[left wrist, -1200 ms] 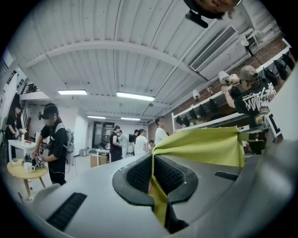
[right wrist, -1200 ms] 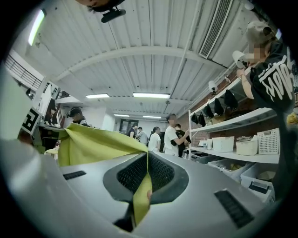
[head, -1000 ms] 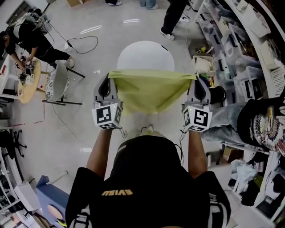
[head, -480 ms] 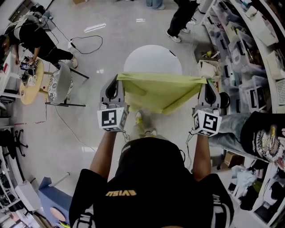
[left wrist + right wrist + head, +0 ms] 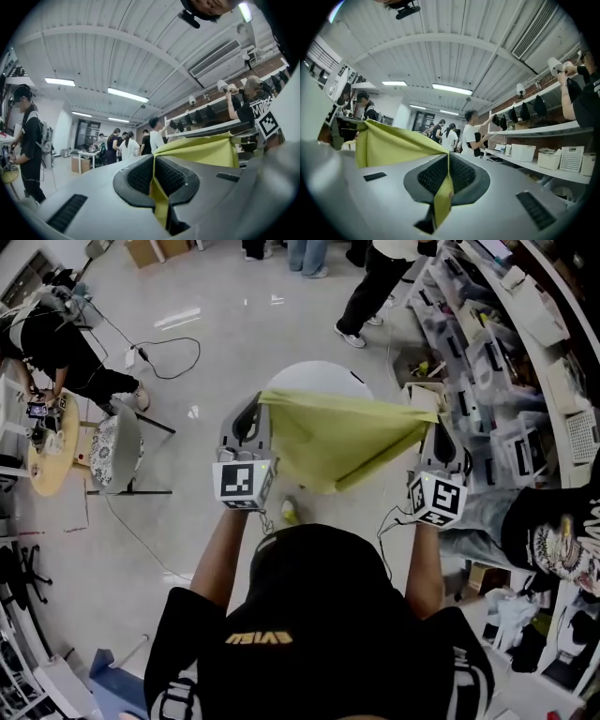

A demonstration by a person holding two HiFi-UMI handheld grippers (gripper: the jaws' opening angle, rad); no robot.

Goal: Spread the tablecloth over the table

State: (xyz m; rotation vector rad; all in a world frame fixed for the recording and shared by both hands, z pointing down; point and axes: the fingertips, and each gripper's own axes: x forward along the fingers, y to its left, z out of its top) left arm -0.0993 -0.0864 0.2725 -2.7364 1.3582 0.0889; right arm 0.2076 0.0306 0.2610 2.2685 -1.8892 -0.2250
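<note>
A yellow-green tablecloth [image 5: 339, 440] hangs stretched in the air between my two grippers, its lower edge sagging to a point. My left gripper [image 5: 260, 402] is shut on the cloth's left corner, and in the left gripper view the tablecloth [image 5: 201, 151] is pinched between the pads [image 5: 140, 176]. My right gripper [image 5: 434, 420] is shut on the right corner; the right gripper view shows the tablecloth [image 5: 389, 144] clamped between its pads [image 5: 461, 174]. A small round white table [image 5: 314, 379] stands on the floor just beyond the cloth, partly hidden by it.
Shelves crowded with bins and boxes [image 5: 506, 343] line the right side. A seated person [image 5: 544, 521] is close by at the right. A chair [image 5: 117, 442] and a round wooden table [image 5: 52, 446] with a person stand at the left. Cables [image 5: 169, 334] lie on the floor.
Both grippers have carried the stretched tablecloth forward toward the round white table. The cloth now covers more of the table's near side.
</note>
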